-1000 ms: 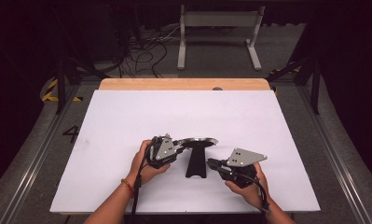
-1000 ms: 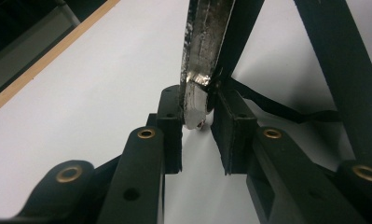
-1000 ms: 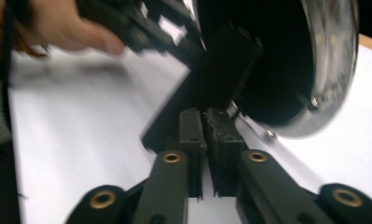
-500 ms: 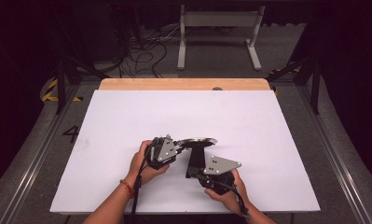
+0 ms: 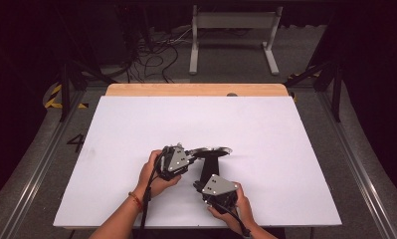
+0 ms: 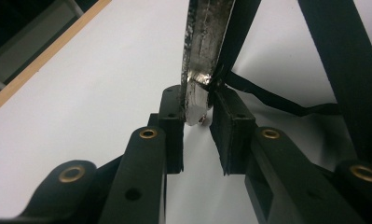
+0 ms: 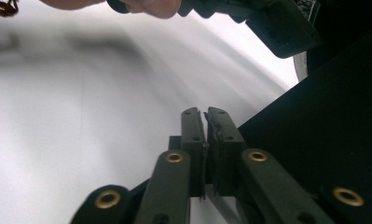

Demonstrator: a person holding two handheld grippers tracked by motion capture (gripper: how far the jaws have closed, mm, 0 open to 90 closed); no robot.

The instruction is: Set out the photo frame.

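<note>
Stand (image 5: 206, 167) rim pinched in left claw (image 6: 198, 122) — right claw (image 7: 206, 122), jaws together, empty, beside its base.

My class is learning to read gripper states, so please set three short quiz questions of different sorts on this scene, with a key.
1. Multiple choice: what sits between the jaws of the left gripper? A a cable; B the edge of the metal plate; C nothing.
2. True or false: the right gripper stands wide open.
3. Short answer: in the high view, which gripper is nearer the person's edge of the white table?

Key
1. B. The jaws are closed on the plate's edge, and the plate tops a black stand.
2. False. Its jaws are shut with nothing between them.
3. The right gripper.
</note>
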